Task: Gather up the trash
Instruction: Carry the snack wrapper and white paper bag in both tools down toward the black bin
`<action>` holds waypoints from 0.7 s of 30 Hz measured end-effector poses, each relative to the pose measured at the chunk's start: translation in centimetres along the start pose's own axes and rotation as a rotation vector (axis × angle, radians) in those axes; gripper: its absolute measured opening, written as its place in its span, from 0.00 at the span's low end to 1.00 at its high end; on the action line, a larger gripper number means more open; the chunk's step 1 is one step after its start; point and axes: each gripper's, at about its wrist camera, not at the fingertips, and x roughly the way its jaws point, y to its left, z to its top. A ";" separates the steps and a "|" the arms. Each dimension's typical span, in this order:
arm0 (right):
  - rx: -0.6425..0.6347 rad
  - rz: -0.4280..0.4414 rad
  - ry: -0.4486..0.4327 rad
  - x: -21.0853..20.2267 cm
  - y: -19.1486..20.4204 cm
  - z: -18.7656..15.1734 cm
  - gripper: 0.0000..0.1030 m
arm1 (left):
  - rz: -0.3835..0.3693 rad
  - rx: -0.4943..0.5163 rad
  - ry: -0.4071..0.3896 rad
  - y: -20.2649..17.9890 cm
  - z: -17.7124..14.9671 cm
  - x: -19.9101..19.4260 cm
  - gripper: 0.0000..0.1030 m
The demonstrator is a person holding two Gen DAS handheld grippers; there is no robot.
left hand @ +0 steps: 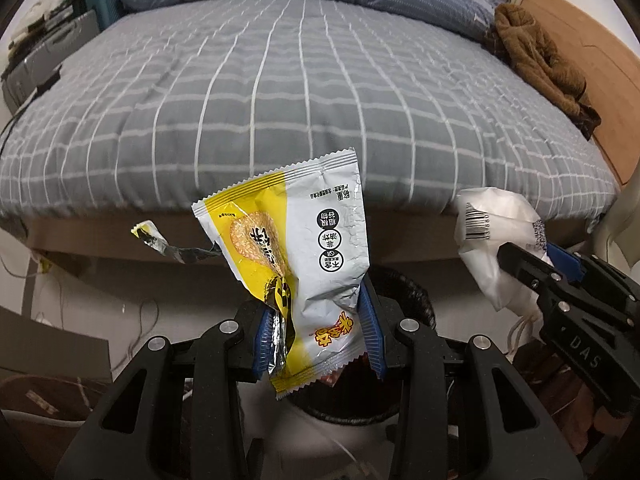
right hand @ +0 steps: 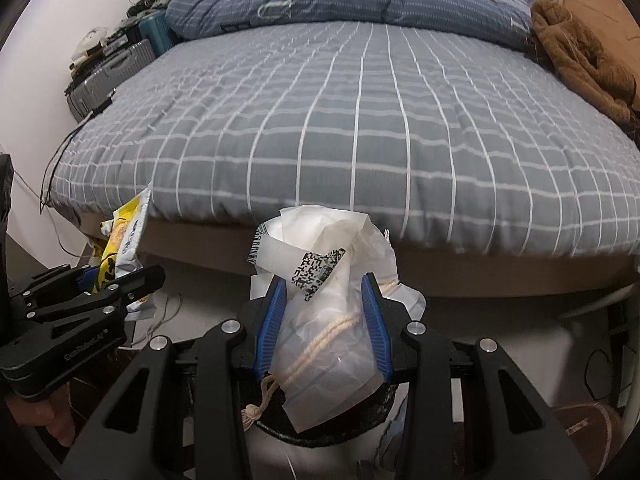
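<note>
With each claw clamped on trash — left claw (left hand: 316,332) on the snack wrapper (left hand: 296,248), right claw (right hand: 324,332) on the crumpled white bag (right hand: 332,280) — only dropping into the bin (left hand: 408,288) remains, I'd judge.

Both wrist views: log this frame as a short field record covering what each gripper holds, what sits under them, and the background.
left gripper: shut on yellow-and-silver snack wrapper
right gripper: shut on crumpled white paper bag, with barcode and string handle
below grippers: dark-rimmed trash bin, partly hidden by the trash
release status: both pieces held above the bin, not yet dropped
background: bed with grey checked cover, blue duvet, brown garment
</note>
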 end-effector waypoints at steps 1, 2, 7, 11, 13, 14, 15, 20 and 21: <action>0.001 -0.003 0.008 0.3 0.0 -0.3 0.36 | 0.004 -0.004 0.005 0.3 -0.3 0.3 0.36; 0.002 -0.005 0.022 0.8 0.0 -0.8 0.36 | 0.007 -0.007 0.008 0.5 -0.5 0.5 0.36; -0.001 -0.013 0.069 2.9 -0.1 -2.1 0.36 | 0.020 -0.026 0.046 1.7 -1.8 2.7 0.35; 0.010 -0.007 0.116 4.8 -0.2 -2.9 0.36 | 0.018 -0.026 0.074 2.2 -2.5 4.3 0.35; 0.012 -0.007 0.135 5.7 -0.1 -3.2 0.36 | 0.017 -0.026 0.085 2.4 -2.8 5.0 0.35; 0.013 -0.002 0.142 6.0 0.0 -3.3 0.36 | 0.016 -0.028 0.089 2.6 -2.9 5.2 0.35; 0.014 0.004 0.151 6.3 0.2 -3.3 0.36 | 0.016 -0.030 0.093 2.7 -3.1 5.3 0.35; -0.008 0.018 0.161 7.3 1.4 -3.3 0.43 | 0.030 -0.037 0.097 3.5 -3.5 5.6 0.35; -0.010 0.016 0.163 7.4 1.6 -3.3 0.44 | 0.031 -0.038 0.099 3.6 -3.5 5.7 0.35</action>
